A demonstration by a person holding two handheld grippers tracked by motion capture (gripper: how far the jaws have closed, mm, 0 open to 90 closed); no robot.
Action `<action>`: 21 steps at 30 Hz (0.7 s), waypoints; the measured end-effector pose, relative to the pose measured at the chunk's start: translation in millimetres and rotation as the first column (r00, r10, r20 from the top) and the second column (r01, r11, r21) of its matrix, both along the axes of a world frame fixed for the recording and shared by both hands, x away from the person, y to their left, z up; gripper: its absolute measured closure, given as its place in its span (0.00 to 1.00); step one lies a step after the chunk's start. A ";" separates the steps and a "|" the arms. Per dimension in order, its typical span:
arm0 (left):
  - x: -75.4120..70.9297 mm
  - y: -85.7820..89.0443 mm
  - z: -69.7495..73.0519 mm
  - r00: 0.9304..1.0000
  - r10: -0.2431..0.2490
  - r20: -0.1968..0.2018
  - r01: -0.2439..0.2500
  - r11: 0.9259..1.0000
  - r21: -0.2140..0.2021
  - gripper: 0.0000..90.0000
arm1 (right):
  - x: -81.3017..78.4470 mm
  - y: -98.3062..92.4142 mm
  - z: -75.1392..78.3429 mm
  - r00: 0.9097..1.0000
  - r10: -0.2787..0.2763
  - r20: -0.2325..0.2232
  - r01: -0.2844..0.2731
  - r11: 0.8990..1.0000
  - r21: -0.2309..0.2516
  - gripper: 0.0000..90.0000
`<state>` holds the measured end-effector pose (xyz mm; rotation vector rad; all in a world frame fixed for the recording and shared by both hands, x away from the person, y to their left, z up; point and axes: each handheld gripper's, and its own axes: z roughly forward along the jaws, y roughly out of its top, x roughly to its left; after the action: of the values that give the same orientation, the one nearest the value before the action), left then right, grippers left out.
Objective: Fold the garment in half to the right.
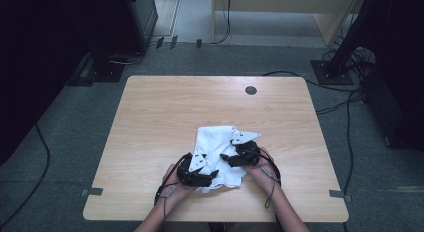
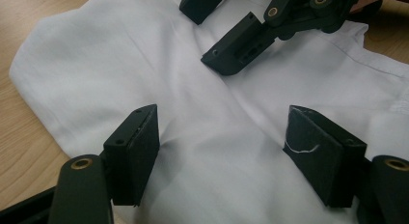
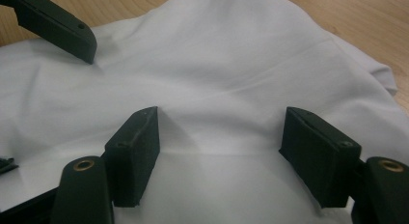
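Under both grippers, the white cloth [image 1: 220, 154] hides its near edge.

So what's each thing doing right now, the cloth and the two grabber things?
white cloth: lying crumpled and loosely folded on the table, not lifted.
left gripper: jaws open, resting on the cloth, nothing pinched.
right gripper: jaws open, down on the cloth, nothing pinched.
table: bare wood around the cloth.
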<state>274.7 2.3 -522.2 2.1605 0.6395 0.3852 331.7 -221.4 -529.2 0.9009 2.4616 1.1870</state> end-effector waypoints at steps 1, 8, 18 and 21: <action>0.7 0.3 0.9 1.000 -0.002 -0.003 0.002 1.000 -0.006 0.31 | -0.1 0.1 0.0 1.000 -0.002 0.001 0.002 1.000 0.001 0.33; 9.6 9.6 15.4 1.000 0.004 -0.026 -0.006 0.999 -0.053 0.30 | 0.0 -1.7 3.8 0.999 -0.016 -0.030 0.017 0.999 0.034 0.33; 30.1 25.0 19.4 0.998 0.061 -0.009 -0.062 0.994 -0.085 0.24 | -1.4 -3.1 12.5 0.999 -0.033 0.008 0.033 0.998 0.049 0.30; 35.1 25.6 14.8 0.998 0.068 -0.013 -0.068 0.996 -0.053 0.24 | 1.7 -4.0 10.5 0.999 -0.041 0.001 0.041 0.998 0.042 0.30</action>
<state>309.8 28.0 -507.4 2.0958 0.7235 0.3882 333.4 -225.4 -518.7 0.9557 2.4131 1.2296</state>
